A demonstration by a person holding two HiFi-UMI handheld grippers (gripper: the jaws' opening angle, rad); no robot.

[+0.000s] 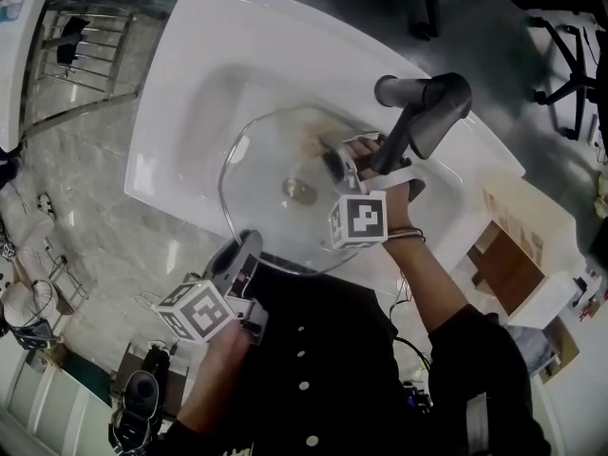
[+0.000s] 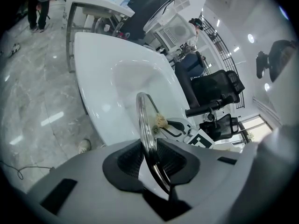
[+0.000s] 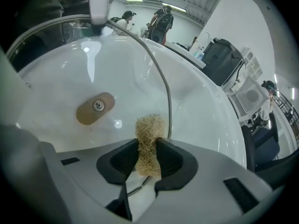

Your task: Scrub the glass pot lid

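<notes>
A glass pot lid with a metal rim hangs tilted over the white sink. My left gripper is shut on its near rim; in the left gripper view the lid runs edge-on between the black pads. On the far side, below the faucet, my right gripper is shut on a tan fibrous scrubber, which lies against the glass close to the rim. The lid's brown knob plate shows through the glass. In the left gripper view the scrubber sits beside the lid's face.
A dark grey faucet arches over the sink's right side, right above my right gripper. A metal rack stands at the upper left and an open cardboard box at the right. Office chairs and people are in the background.
</notes>
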